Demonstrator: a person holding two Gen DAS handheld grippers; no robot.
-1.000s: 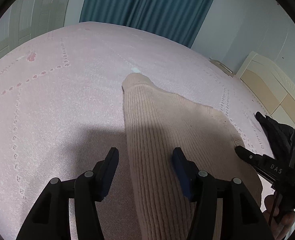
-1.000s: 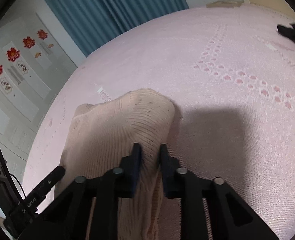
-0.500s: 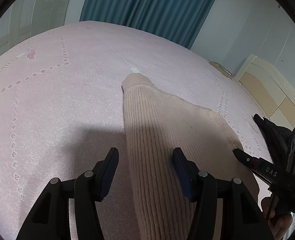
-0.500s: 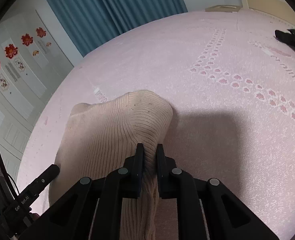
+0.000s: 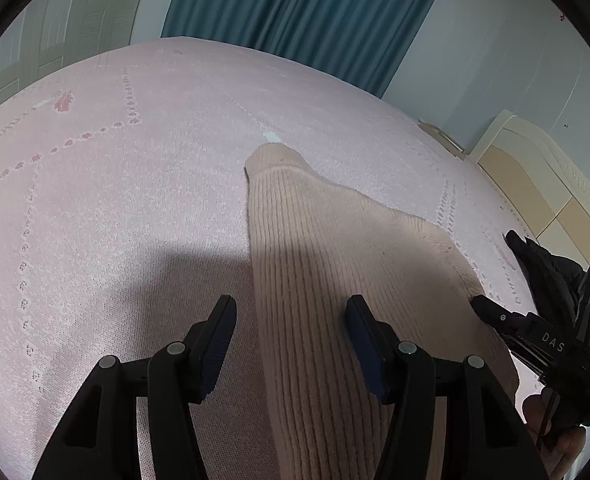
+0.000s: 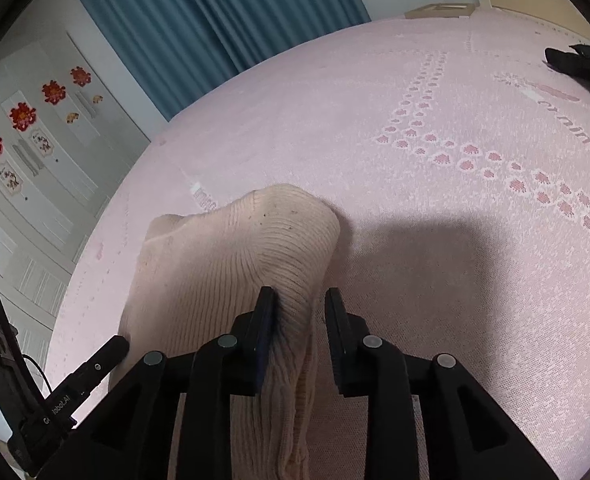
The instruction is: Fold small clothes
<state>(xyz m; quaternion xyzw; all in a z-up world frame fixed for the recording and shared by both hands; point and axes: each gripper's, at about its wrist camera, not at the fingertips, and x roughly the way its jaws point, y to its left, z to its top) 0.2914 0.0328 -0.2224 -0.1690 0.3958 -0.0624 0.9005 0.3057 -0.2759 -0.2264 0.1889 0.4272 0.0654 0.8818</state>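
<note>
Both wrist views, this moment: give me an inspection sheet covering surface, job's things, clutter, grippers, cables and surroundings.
Surface: pink bedspread with paw-print rows and lettering.
Job's things: beige ribbed knit lying on the bedspread, partly in shadow; its right edge is bunched into a ridge between the right gripper's fingers.
Clutter: black garment near the bed's edge; small white tag beyond the knit.
Grippers: left gripper open, straddling the knit's left edge; right gripper open around the ridge, one pad touching.
Cables: thin black cable on the left gripper's handle.
Surroundings: teal curtain, white wardrobe with red flower stickers, cream headboard.
</note>
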